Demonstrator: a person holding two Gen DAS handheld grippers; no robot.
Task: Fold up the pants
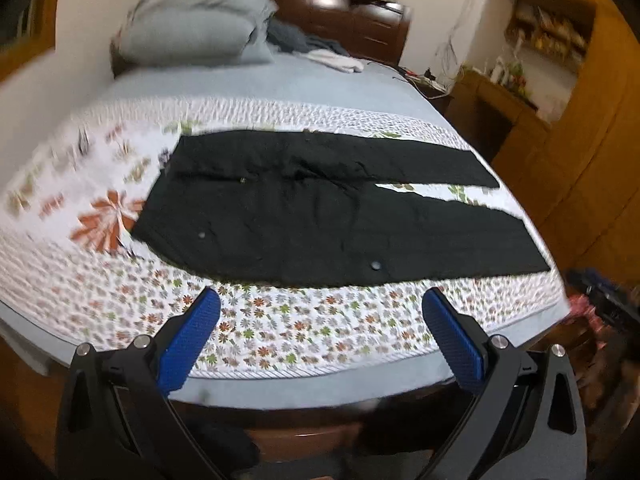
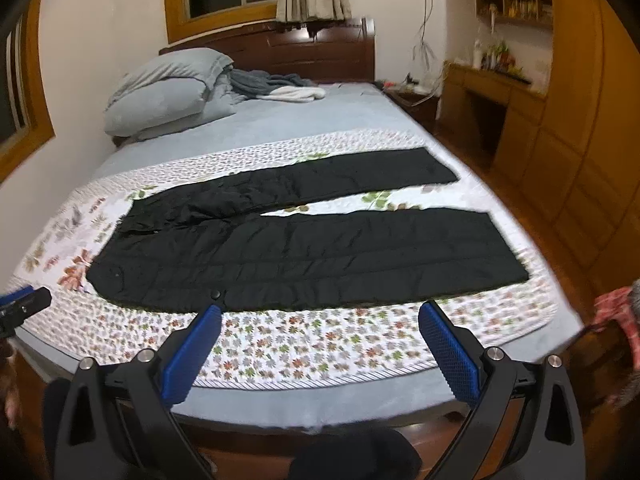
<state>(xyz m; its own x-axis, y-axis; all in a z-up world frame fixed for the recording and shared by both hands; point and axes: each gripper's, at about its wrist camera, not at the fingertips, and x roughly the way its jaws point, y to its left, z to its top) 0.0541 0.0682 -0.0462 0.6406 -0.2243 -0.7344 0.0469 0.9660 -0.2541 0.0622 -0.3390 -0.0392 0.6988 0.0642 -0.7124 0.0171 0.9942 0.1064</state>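
Blue pads of the left tool (image 1: 320, 300) stand wide apart over the quilt (image 1: 280, 328), gripping nothing; the right tool (image 2: 320, 316) hangs equally open and empty. Pants (image 2: 304, 248) lie flat on the bed (image 2: 304, 404), waist toward 9 o'clock, legs splayed toward 3, just beyond both tools at 12 o'clock. Folding looks not yet begun. Next move, I judge: close on the near leg's edge and carry it over onto the far leg.

Motion blur smears the floral quilt (image 1: 60, 184) leftward.
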